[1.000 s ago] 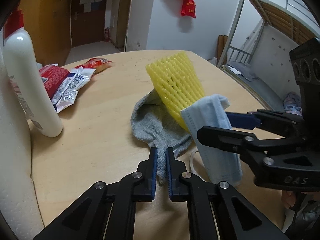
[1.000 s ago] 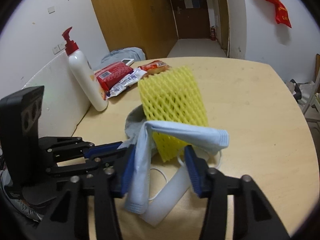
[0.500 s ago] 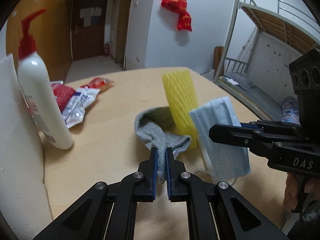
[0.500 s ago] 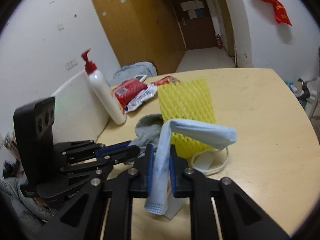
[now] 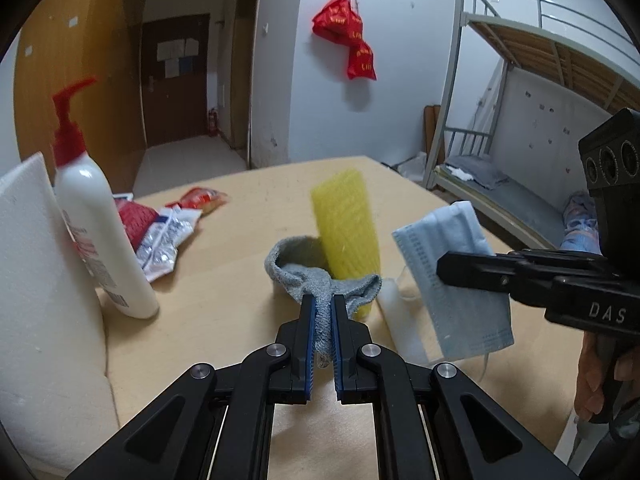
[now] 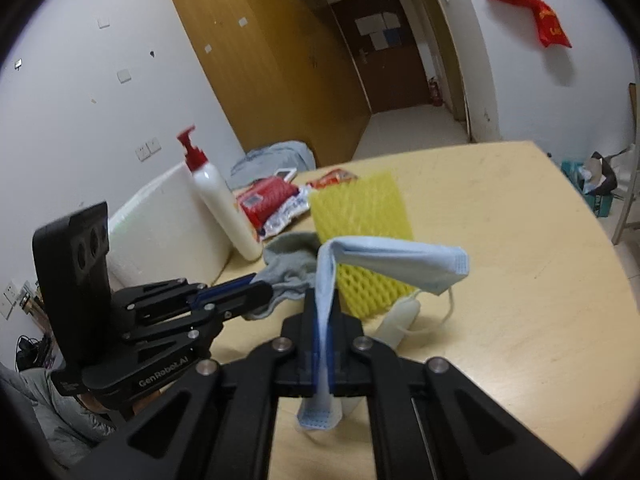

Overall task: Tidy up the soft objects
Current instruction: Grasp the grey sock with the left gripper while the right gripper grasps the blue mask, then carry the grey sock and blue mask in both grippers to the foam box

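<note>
My left gripper (image 5: 323, 300) is shut on a grey sock (image 5: 296, 268), pinching one edge while the rest sags to the table. A yellow foam net sleeve (image 5: 346, 232) leans up just behind the sock. My right gripper (image 6: 323, 300) has its jaws closing onto a folded blue face mask (image 6: 392, 258), and the pads press on it. The mask hangs above the table with its ear loop trailing down. In the left wrist view the mask (image 5: 452, 276) is to the right of the sock, with the right gripper (image 5: 444, 268) reaching in from the right.
A white pump bottle (image 5: 100, 232) with a red top stands at the left by a white foam board (image 5: 36, 280). Snack packets (image 5: 160, 236) lie behind it. A white strip (image 5: 400, 320) lies under the mask. The round wooden table (image 5: 224, 280) ends near a bunk bed (image 5: 500, 184).
The right jaws went from wide apart to closed on the mask. Both grippers rose, lifting the mask off the table and pulling the sock's edge up.
</note>
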